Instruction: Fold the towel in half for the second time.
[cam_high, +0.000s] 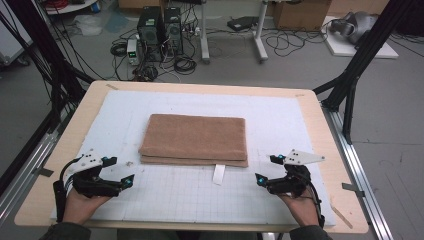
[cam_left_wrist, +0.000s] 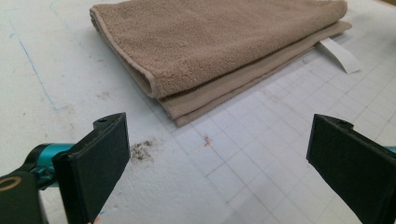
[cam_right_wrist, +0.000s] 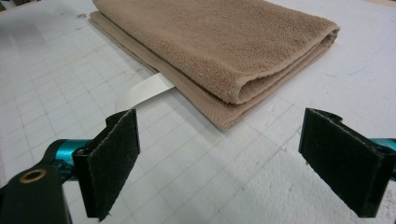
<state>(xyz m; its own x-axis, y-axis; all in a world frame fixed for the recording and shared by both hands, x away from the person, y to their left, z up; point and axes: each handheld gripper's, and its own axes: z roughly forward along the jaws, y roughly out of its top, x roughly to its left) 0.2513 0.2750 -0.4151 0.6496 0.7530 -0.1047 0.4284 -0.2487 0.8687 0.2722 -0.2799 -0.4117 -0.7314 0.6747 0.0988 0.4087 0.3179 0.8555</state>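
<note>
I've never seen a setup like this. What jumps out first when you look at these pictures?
First, the folded brown towel lying in the middle of the white gridded mat, with a white label sticking out from its near edge. Next, the two hand-held tools: the left gripper and the right gripper sit on either side of the towel's near corners, jaws wide open, touching nothing. Behind the table, computers and tangled cables cover the floor.

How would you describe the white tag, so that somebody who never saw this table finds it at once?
Start at the white gridded mat that covers the wooden table. In its middle lies a folded brown towel. The tag is the small white strip that sticks out from under the towel's near edge, towards the person; it is smooth and flat, unlike the fluffy brown cloth.
</note>
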